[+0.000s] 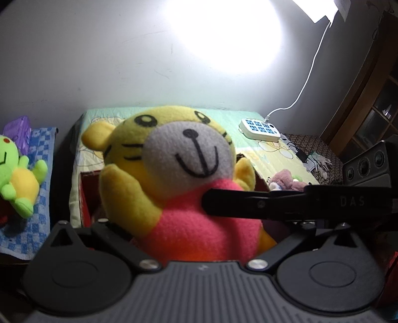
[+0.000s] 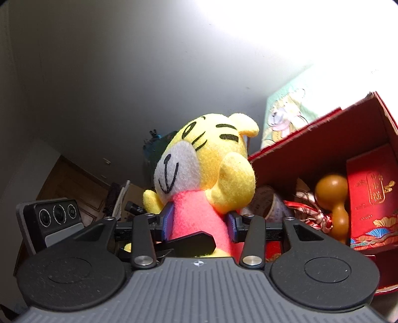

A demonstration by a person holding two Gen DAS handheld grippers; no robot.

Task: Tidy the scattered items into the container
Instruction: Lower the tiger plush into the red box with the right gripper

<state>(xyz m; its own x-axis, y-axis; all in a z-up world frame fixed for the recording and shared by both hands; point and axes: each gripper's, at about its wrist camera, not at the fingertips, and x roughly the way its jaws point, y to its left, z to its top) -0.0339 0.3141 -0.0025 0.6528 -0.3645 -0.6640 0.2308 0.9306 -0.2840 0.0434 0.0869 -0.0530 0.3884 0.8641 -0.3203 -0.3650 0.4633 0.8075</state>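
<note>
Two fingers (image 2: pixel 166 218) squeeze upright tiger plush (image 2: pixel 199 216).

A lamp (image 1: pixel 321 10) at top right burns a blown-out glare patch onto the wall (image 1: pixel 87 62). Corners fall dark. Fisheye distortion bends all edges. The yellow plush tiger (image 1: pixel 174 154) is slightly soft in focus. The right wrist view is overexposed at upper right.

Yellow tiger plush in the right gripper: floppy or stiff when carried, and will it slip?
The tiger plush is probably soft and light: the right gripper pinches its pink body inward. The head will likely flop, being wider than the pinched waist. The fleece looks grippy, so slipping seems unlikely.
</note>
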